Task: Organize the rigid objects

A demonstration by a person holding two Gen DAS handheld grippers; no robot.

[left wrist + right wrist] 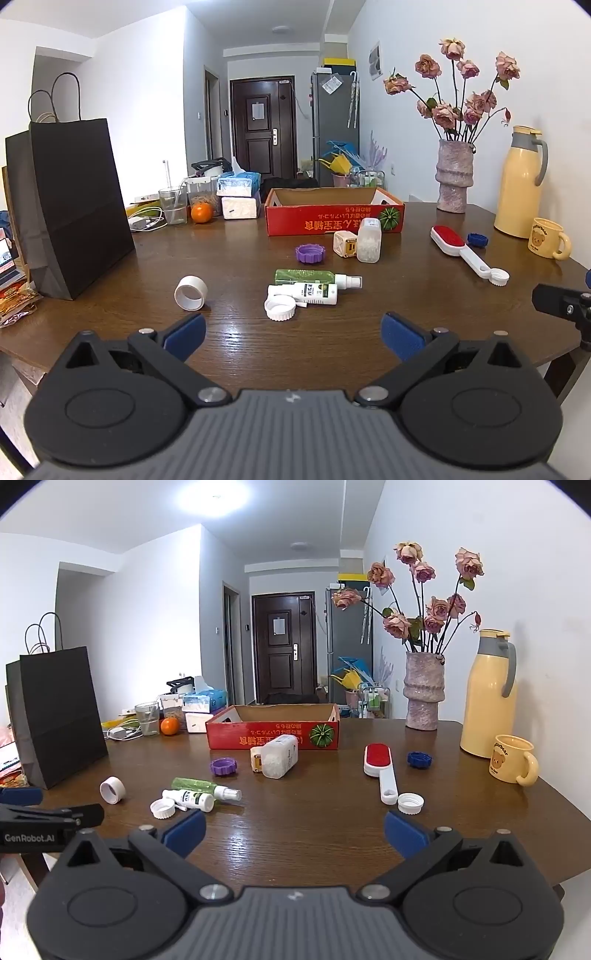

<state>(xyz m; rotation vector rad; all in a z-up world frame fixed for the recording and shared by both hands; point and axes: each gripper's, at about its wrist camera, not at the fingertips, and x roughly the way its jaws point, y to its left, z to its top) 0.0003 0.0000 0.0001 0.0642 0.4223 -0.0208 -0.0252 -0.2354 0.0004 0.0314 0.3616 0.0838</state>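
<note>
The left gripper and right gripper are held with jaws spread apart, nothing grasped. The red box at the far side appears unfilled. Bottles, caps and the lint brush are scattered across the near table; sorting is judged not yet begun.

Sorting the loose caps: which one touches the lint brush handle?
The white cap at the lint brush handle's end. The other white cap lies by the bottles; purple cap and blue cap sit apart.
</note>
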